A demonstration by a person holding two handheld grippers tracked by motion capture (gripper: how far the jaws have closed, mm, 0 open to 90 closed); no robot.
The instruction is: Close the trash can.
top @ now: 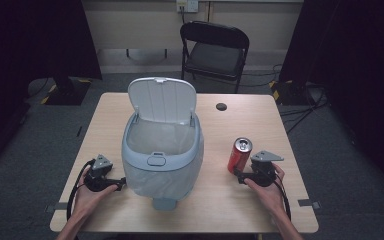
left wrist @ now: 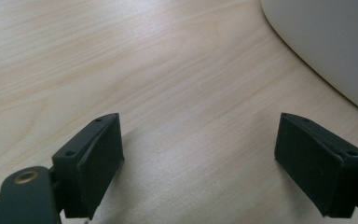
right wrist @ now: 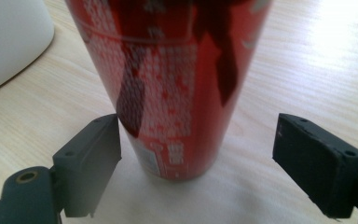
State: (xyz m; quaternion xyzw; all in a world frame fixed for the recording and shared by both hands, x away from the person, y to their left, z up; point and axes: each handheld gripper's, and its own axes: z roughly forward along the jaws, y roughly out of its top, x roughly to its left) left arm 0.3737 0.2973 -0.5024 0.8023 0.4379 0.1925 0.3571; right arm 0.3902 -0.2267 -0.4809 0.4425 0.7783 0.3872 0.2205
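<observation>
My left gripper (top: pixel 121 186) sits low near the front left corner of the table (top: pixel 240 210). A hand (top: pixel 89 196) holds it from behind. Its jaws are wide apart with nothing between them. In the left gripper view I see only bare wood under the left gripper (left wrist: pixel 200 154), and the pale side of the bin (left wrist: pixel 326 42) curves past at the top right.

Next comes the bin (top: pixel 162 155), in the middle of the table. It is grey-blue and stands upright. Its lid (top: pixel 163 100) is flipped up and leans toward the far edge. A thin bag (top: pixel 157 137) lines the inside.

Then comes the red can (top: pixel 239 154). It stands upright on the table, right of the bin and apart from it, nearer the right edge than the left one.

My right gripper (top: pixel 237 173) is at the foot of the can, toward the front edge, held by the other hand (top: pixel 270 192). In the right gripper view the can (right wrist: pixel 172 88) stands between the jaws of the right gripper (right wrist: pixel 196 154). The jaws are spread wide. One seems just beside the can, the other is clearly apart from it. They do not squeeze it.
</observation>
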